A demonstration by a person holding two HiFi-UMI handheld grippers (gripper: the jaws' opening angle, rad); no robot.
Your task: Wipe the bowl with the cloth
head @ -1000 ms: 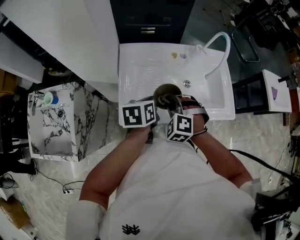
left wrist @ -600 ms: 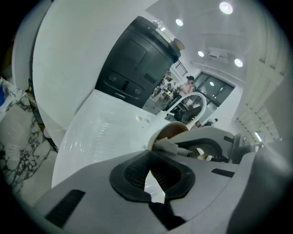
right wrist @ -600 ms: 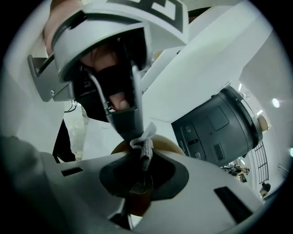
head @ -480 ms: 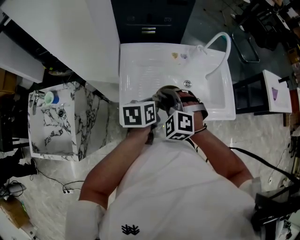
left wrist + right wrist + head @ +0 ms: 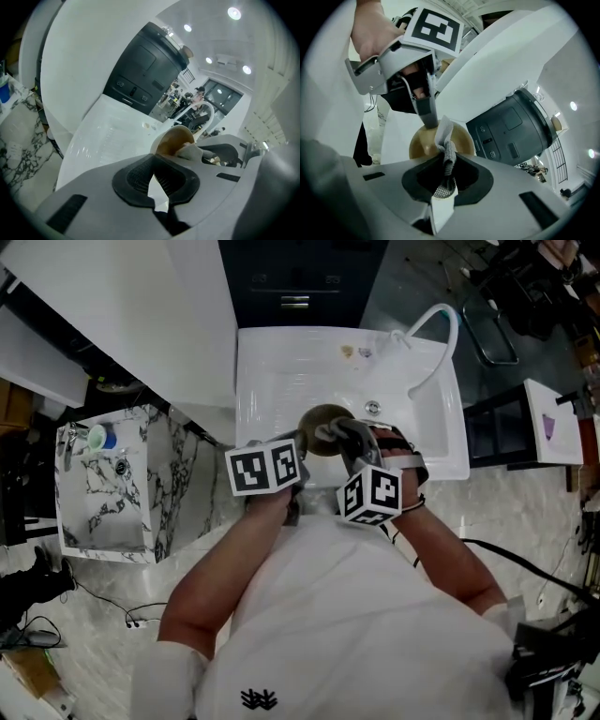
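Note:
A bowl (image 5: 317, 418), brown inside and pale outside, hangs tilted over the white sink (image 5: 272, 371). My left gripper (image 5: 302, 437) is shut on its near rim. In the right gripper view one left finger (image 5: 425, 110) clamps that rim of the bowl (image 5: 419, 143). My right gripper (image 5: 345, 439) is shut on a grey cloth (image 5: 337, 430), whose free end (image 5: 444, 133) reaches into the bowl's mouth. In the left gripper view the cloth (image 5: 190, 151) lies against the right inner side of the bowl (image 5: 173, 139).
The sink's drain (image 5: 372, 408) lies just right of the bowl, and a curved tap hose (image 5: 439, 322) rises at the back right. A white counter (image 5: 141, 306) and a marble-patterned stand (image 5: 117, 484) are at the left. A dark cabinet (image 5: 300, 277) stands behind.
The cloth swept across the bowl's mouth half a second ago and now sits at its right side, with the brown inside showing again. The right gripper has risen a little; the left has barely moved.

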